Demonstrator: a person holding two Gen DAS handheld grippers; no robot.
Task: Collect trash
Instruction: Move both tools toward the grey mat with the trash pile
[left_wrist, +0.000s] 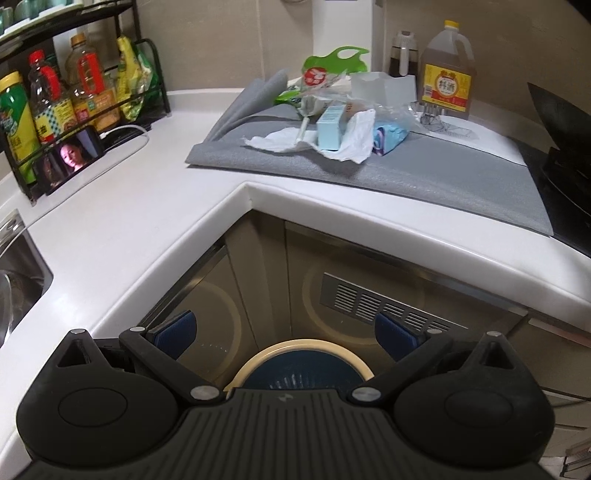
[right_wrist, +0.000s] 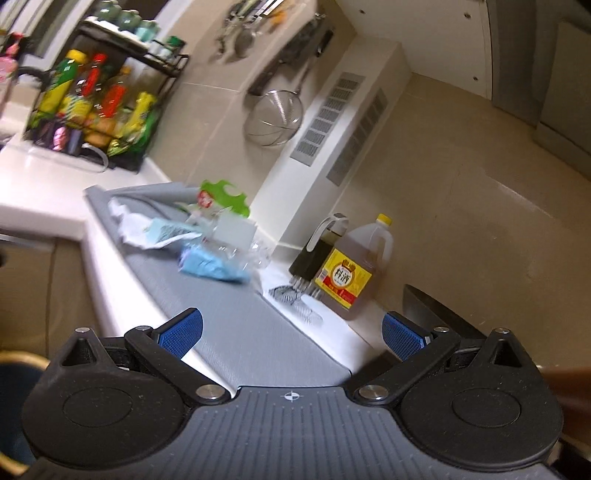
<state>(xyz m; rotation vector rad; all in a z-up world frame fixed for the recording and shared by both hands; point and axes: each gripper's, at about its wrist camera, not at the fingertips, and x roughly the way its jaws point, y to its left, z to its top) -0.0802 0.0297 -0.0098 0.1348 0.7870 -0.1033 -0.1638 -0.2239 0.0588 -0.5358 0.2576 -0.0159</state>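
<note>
One yellow-labelled jug (left_wrist: 447, 70) reads 料酒 beside trash (left_wrist: 332, 125).

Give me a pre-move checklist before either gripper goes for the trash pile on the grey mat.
1. Left gripper open and empty: ok.
2. Right gripper open and empty: ok.
3. Trash bin below the left gripper, mouth unobstructed: ok; how full it is, cannot tell.
4. Trash pile together on the grey mat: ok.
5. Crumpled tissue on the near side of the pile, nothing over it: ok.
6. Cooking wine jug apart from the pile: ok.
</note>
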